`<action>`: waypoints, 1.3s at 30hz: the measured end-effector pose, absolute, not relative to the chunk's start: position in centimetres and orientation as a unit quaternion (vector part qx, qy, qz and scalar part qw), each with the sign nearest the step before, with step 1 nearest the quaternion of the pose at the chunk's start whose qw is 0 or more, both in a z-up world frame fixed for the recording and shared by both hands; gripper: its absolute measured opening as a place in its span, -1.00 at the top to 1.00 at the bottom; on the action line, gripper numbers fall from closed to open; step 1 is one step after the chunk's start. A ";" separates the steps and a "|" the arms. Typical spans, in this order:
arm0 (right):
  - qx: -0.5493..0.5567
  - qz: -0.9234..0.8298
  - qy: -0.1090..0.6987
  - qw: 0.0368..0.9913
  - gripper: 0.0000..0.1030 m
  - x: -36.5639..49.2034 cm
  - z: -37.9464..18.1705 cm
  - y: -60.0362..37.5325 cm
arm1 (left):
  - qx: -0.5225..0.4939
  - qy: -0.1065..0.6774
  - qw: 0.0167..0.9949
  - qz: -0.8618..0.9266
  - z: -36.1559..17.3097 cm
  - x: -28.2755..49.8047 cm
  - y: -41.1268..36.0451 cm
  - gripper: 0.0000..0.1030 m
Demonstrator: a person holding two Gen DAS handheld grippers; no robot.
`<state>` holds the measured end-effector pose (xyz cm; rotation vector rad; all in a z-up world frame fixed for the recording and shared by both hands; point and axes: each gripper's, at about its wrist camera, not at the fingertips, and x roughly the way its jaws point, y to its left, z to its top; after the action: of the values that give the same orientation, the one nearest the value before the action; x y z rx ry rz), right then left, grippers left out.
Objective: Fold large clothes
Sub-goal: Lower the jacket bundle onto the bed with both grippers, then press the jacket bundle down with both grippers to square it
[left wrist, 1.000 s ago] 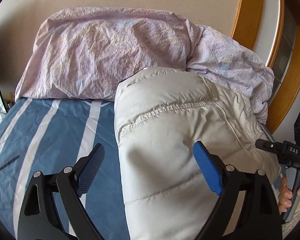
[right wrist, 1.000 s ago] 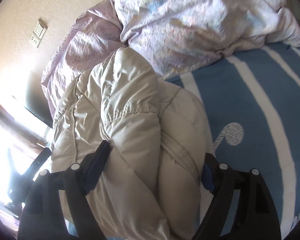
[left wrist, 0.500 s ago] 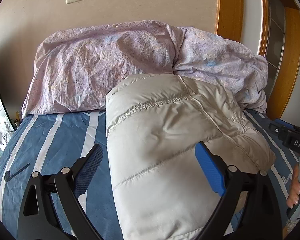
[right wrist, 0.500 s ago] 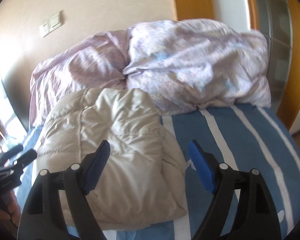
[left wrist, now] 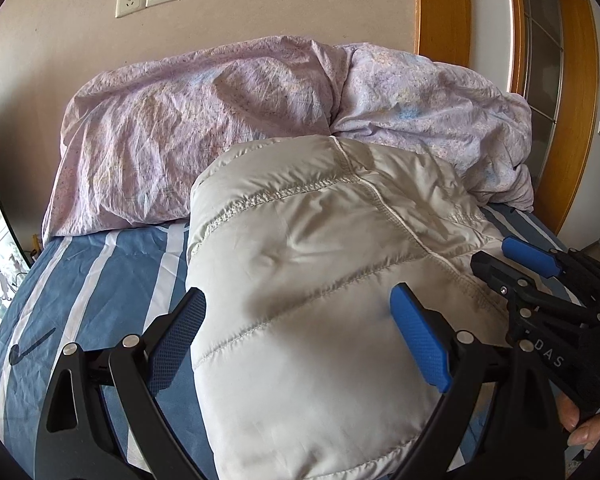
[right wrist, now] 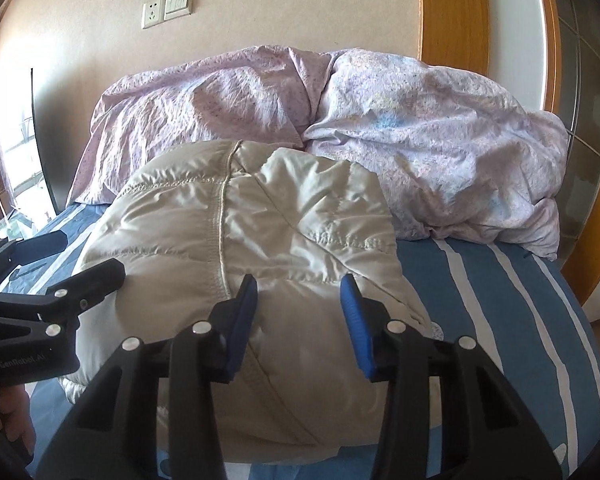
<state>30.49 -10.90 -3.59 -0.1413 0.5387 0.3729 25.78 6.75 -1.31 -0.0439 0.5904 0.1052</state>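
A beige wall with a socket and switch plate [right wrist: 167, 5] backs the blue striped bed [right wrist: 500, 300] (lilac duvet [left wrist: 260, 112] heaped at its head). The folded pale puffer jacket [left wrist: 300, 280] lies there. The left gripper [left wrist: 296, 336] gapes wide; the right gripper [right wrist: 298, 320], jaws just narrowed, grips nothing.

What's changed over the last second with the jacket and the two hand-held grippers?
The right hand-held gripper rolled upright and drew back from the folded beige puffer jacket; its jaws have just been closing, with nothing pinched between them. The left hand-held gripper also backed off a little and stays wide open, empty. The jacket keeps its folded shape on the striped blue bedsheet, against the lilac duvet.
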 end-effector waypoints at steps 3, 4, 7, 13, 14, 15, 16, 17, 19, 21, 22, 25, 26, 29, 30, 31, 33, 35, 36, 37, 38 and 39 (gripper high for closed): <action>-0.067 0.175 0.264 0.946 0.15 30.6 -4.0 -10.9 | -0.029 0.299 0.953 0.044 -1.6 26.3 6.7 -0.83; -0.063 0.176 0.267 0.945 0.15 30.8 -4.2 -11.0 | -0.031 0.299 0.953 0.043 -1.7 26.4 6.6 -0.83; -0.063 0.171 0.273 0.945 0.15 31.0 -4.7 -11.0 | -0.037 0.302 0.952 0.037 -2.1 26.8 6.5 -0.85; -0.064 0.164 0.305 0.936 0.12 32.2 -6.8 -10.7 | -0.031 0.314 0.948 0.031 -3.3 28.0 5.9 -0.97; -0.059 0.165 0.313 0.934 0.11 32.6 -7.2 -10.8 | -0.028 0.315 0.948 0.031 -3.5 28.1 5.8 -0.97; -0.055 0.167 0.318 0.932 0.11 32.9 -7.5 -10.9 | -0.026 0.318 0.947 0.031 -3.7 28.3 5.7 -0.97; -0.051 0.169 0.324 0.929 0.10 33.2 -7.9 -10.9 | -0.024 0.320 0.947 0.031 -3.9 28.5 5.6 -0.97; -0.046 0.170 0.330 0.927 0.10 33.6 -8.2 -11.0 | -0.022 0.322 0.946 0.031 -4.1 28.7 5.5 -0.97; -0.045 0.171 0.339 0.924 0.10 34.0 -8.7 -10.9 | -0.023 0.327 0.944 0.029 -4.5 28.9 5.5 -0.97; -0.050 0.172 0.345 0.921 0.09 34.3 -9.1 -10.7 | -0.029 0.332 0.942 0.025 -4.9 29.1 5.7 -0.97; -0.051 0.172 0.347 0.921 0.09 34.4 -9.3 -10.6 | -0.031 0.334 0.942 0.023 -5.1 29.2 5.8 -0.97; -0.050 0.176 0.350 0.919 0.09 34.7 -9.9 -10.6 | -0.034 0.338 0.940 0.020 -5.7 29.4 5.9 -0.97; -0.047 0.178 0.351 0.918 0.09 34.9 -10.0 -10.6 | -0.035 0.338 0.940 0.020 -5.9 29.4 6.0 -0.97; -0.047 0.180 0.352 0.917 0.09 35.1 -10.4 -10.7 | -0.029 0.336 0.941 0.024 -6.1 29.5 5.7 -0.97; -0.049 0.179 0.353 0.917 0.09 35.1 -10.3 -10.6 | -0.026 0.337 0.941 0.025 -6.0 29.5 5.6 -0.97; -0.050 0.178 0.354 0.917 0.05 35.1 -10.0 -10.6 | -0.023 0.338 0.940 0.027 -5.7 29.4 5.6 -0.97; -0.044 0.177 0.348 0.919 0.04 34.7 -8.9 -10.8 | -0.024 0.336 0.941 0.025 -4.8 28.9 5.7 -0.97; -0.023 0.181 0.331 0.926 0.04 34.5 -7.6 -11.5 | -0.032 0.331 0.943 0.025 -4.0 28.5 6.1 -0.97; -0.015 0.179 0.322 0.930 0.04 34.6 -6.9 -11.7 | -0.036 0.328 0.943 0.028 -3.7 28.4 6.3 -0.97; -0.010 0.176 0.316 0.932 0.03 34.8 -6.4 -11.9 | -0.038 0.327 0.944 0.034 -3.5 28.4 6.5 -0.97; -0.005 0.172 0.316 0.933 0.03 35.3 -6.0 -11.9 | -0.041 0.329 0.943 0.036 -3.4 28.5 6.7 -0.97; -0.001 0.171 0.320 0.932 0.03 35.8 -5.9 -11.8 | -0.046 0.333 0.941 0.036 -3.5 28.7 6.8 -0.97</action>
<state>35.82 -11.84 -5.90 -0.0018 0.6550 0.3507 28.70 6.79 -3.54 -0.0933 0.6795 0.0745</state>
